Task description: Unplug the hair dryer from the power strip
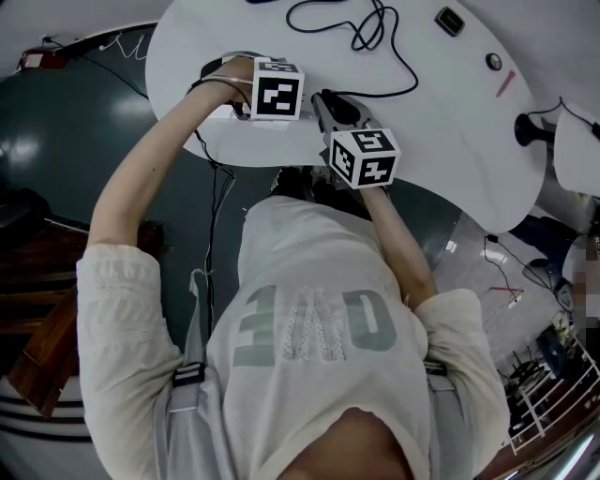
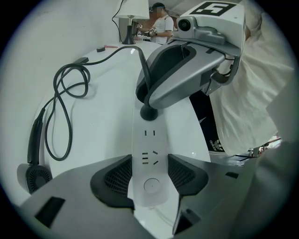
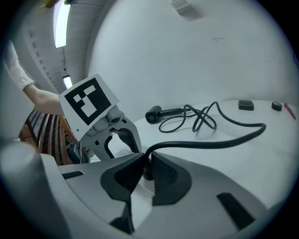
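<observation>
A white power strip lies on the white table near its front edge. My left gripper points down at it, and its pads press on the strip's two long sides. A black plug sits in the strip's far socket. My right gripper is shut on that plug, pads on both sides. From the plug the black cord runs across the table to the hair dryer, which lies on its side. The dryer's head shows at the lower left of the left gripper view.
The cord lies in loose loops at the back of the table. A small black device, a round button-like thing and a pink pen lie at the right. A lamp stands at the far end.
</observation>
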